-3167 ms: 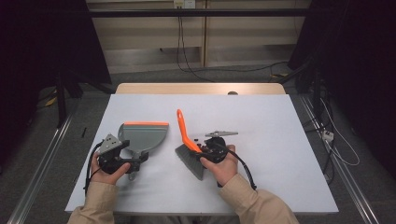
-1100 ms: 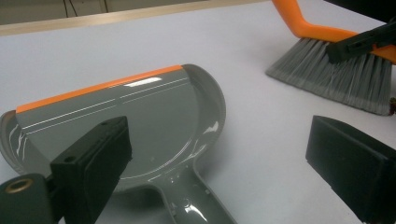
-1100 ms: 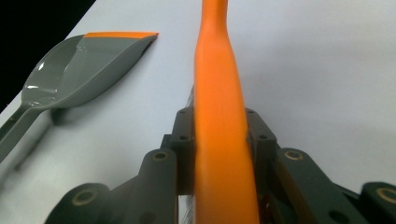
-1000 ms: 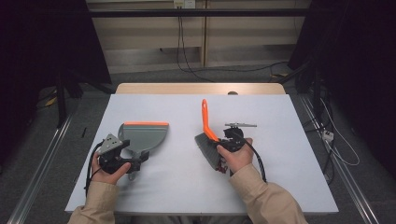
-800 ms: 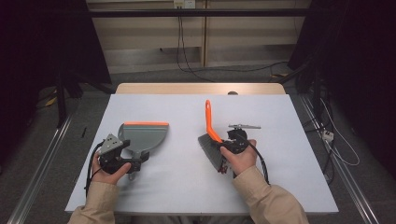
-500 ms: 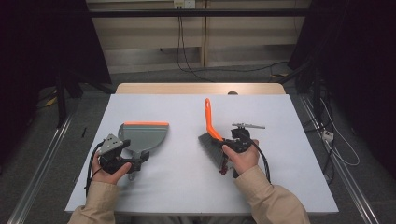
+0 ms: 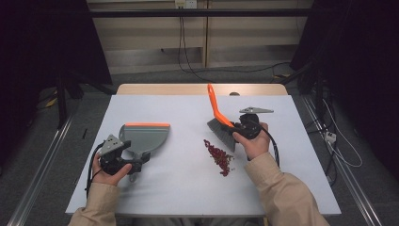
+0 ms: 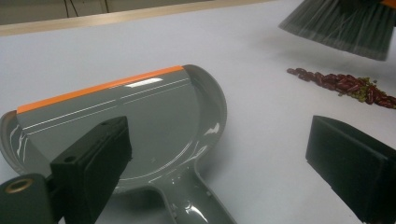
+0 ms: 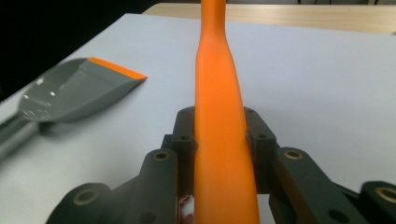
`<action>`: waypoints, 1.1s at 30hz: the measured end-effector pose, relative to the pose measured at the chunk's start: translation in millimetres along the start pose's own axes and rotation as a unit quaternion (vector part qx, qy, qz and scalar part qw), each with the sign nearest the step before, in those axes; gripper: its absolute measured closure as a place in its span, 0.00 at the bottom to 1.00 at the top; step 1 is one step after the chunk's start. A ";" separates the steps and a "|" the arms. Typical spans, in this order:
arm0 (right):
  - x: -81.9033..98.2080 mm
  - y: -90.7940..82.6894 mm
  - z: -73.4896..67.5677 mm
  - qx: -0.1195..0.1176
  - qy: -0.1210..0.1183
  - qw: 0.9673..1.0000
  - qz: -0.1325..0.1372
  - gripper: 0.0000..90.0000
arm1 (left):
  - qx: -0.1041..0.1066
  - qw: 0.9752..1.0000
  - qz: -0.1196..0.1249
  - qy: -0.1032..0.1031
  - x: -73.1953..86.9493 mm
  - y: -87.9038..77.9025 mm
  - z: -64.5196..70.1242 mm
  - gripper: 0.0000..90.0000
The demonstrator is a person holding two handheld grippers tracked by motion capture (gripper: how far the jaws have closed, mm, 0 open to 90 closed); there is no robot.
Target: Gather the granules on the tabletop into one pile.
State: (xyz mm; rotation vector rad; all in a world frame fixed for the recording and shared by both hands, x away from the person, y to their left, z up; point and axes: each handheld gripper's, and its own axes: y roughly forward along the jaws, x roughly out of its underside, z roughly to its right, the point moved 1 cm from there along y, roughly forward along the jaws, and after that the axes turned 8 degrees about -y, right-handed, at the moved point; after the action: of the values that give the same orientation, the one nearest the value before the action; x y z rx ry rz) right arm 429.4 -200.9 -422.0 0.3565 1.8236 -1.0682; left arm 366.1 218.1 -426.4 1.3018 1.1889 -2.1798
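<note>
From the high view we see a white bench (image 7: pixel 188 197) with a person's two sleeved forearms coming in from the bottom edge. The right gripper (image 7: pixel 240 129) has its fingers clamped on the orange handle of a brush (image 7: pixel 217 110), whose grey bristles hang just above the bench and close to the far end of a heap of red beans (image 7: pixel 219 156). The beans lie in a narrow streak between the two hands, nearer the right one. The left gripper (image 7: pixel 134 162) rests low on the bench at the handle end of a grey dustpan (image 7: pixel 146 137), whose orange lip faces away from the person. Dustpan and beans are well apart.

In the left gripper view we look between two black fingers (image 8: pixel 93 163) that stand wide apart, with nothing pressed between them. The dustpan (image 8: pixel 154 116) lies flat on the bench just ahead, its handle running back toward the camera between the fingers without touching either one. Beyond it to the right we see the beans (image 8: pixel 341 84), and above them the bristles of the brush (image 8: pixel 341 28), lifted off the bench.

In the right gripper view the fingers (image 9: pixel 184 126) are closed tight against both sides of the brush handle (image 9: pixel 219 93), which rises straight up the middle. The dustpan (image 9: pixel 79 91) sits off to the left on the bench.
</note>
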 end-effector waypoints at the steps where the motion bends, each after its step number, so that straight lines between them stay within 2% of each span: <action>1: 0.4 2.9 2.2 0.000 -0.012 1.000 -0.004 0.79 | 0.000 1.000 0.000 0.000 0.0 0.0 -0.1 0.08; 7: -0.8 21.1 4.9 -0.018 -0.084 0.996 -0.007 0.79 | 0.000 1.000 -0.003 -0.001 0.1 0.6 -0.6 0.07; 10: -3.6 28.3 1.9 -0.032 -0.105 0.994 -0.004 0.79 | 0.000 1.000 -0.003 -0.001 0.1 0.8 -1.1 0.08; 17: -8.9 44.4 -7.6 -0.068 -0.180 0.981 -0.005 0.79 | 0.000 1.000 -0.003 -0.001 0.1 1.0 -1.0 0.08; 19: -8.8 47.8 -8.9 -0.074 -0.185 0.980 -0.004 0.79 | -0.001 1.000 -0.003 -0.001 0.0 0.6 -1.6 0.07; 23: -6.3 53.2 -11.1 -0.094 -0.201 0.975 -0.010 0.79 | -0.001 1.000 -0.003 -0.001 0.1 0.6 -2.0 0.07; 25: -3.3 55.7 -13.1 -0.105 -0.213 0.971 -0.023 0.79 | -0.001 1.000 -0.003 -0.001 0.1 0.7 -2.0 0.07; 29: -2.7 53.0 -17.3 -0.130 -0.241 0.961 -0.031 0.79 | -0.001 1.000 -0.004 -0.002 0.2 0.6 -2.1 0.07; 33: -1.1 47.0 -18.1 -0.145 -0.260 0.954 -0.040 0.79 | -0.002 1.000 -0.004 -0.001 0.2 0.6 -2.0 0.07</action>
State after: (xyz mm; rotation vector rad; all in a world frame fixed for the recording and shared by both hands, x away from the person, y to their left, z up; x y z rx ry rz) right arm 449.3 -159.3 -442.4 -0.1671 1.4909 -0.8310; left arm 367.4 219.4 -427.3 1.2958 1.1996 -2.1830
